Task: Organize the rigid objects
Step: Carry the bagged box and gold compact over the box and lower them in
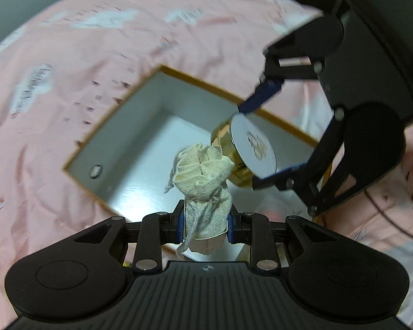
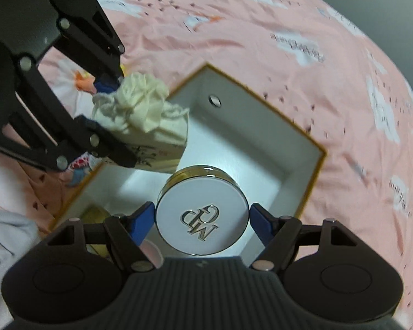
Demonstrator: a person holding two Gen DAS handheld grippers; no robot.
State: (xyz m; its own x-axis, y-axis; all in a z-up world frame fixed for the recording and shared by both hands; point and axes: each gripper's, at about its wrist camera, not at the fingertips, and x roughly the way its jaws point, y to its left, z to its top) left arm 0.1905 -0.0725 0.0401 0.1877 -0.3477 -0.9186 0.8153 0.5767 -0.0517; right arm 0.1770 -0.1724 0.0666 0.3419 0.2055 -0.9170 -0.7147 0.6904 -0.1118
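Note:
An open white box with a gold rim (image 1: 129,101) (image 2: 314,148) lies on the pink bedspread. My left gripper (image 1: 206,227) is shut on a small box wrapped in a cream drawstring pouch (image 1: 203,176) (image 2: 143,115), held above the open box. My right gripper (image 2: 202,221) is shut on a round gold jar with a white monogrammed lid (image 2: 202,217) (image 1: 250,148), also over the box. In the left wrist view the right gripper (image 1: 258,143) comes in from the upper right, the jar close beside the pouch. In the right wrist view the left gripper (image 2: 107,110) enters from the upper left.
A pink bedspread with white cloud prints (image 1: 77,63) (image 2: 303,63) surrounds the box. The box's inner wall has a small round hole (image 1: 95,171) (image 2: 214,100). A yellowish item (image 2: 95,214) lies by the box's near left corner. White cloth (image 2: 5,236) lies at the lower left.

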